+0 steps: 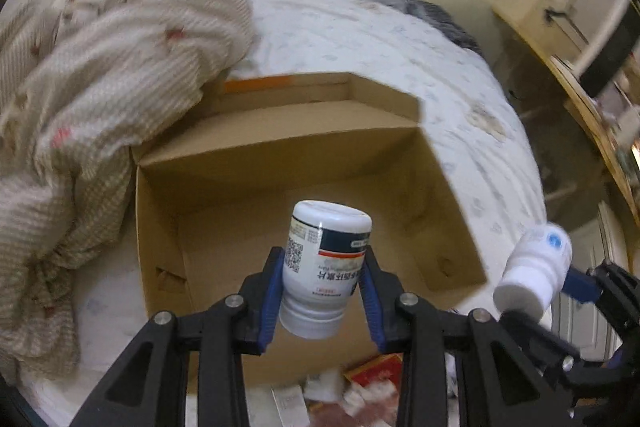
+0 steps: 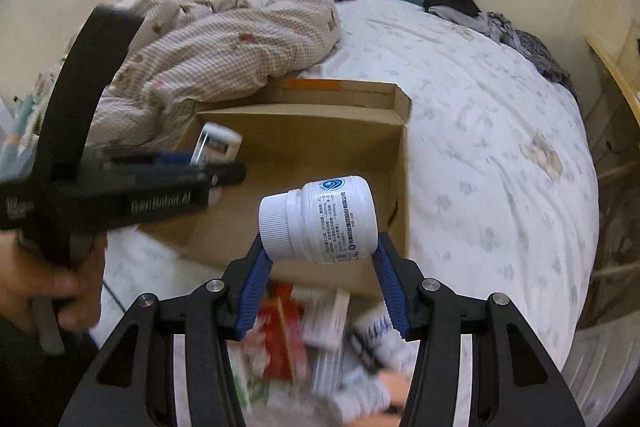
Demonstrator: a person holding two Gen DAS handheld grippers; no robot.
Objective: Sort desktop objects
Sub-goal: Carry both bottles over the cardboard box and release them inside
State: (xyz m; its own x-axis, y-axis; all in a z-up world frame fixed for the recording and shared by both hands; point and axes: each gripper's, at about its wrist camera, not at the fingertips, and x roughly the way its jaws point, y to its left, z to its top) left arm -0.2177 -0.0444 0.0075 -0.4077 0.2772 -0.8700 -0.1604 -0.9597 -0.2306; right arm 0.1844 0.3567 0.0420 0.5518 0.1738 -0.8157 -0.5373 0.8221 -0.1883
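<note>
Left claw (image 1: 322,291) closed on a white pill bottle (image 1: 324,267) with a dark blue label band, cap end toward the camera, bottom pointing away. Blue pads (image 1: 272,291) pressing the bottle's two sides. Just beyond and below this claw, an open cardboard box (image 1: 280,167) resting on the bed (image 1: 360,39), flaps up, inside bare as far as visible.

Right claw (image 2: 320,247) closed on a second white bottle (image 2: 324,219), lying sideways between the fingers, ribbed cap to the left, small blue logo on top. Held above the near right corner of the same box.

Left of the right claw, a hand (image 2: 52,267) gripping the black handle of the other tool.

Under both claws, near the camera, a blurred heap of small packages (image 2: 316,339), one of them red. Left of the box, a crumpled checked blanket (image 2: 224,47).
</note>
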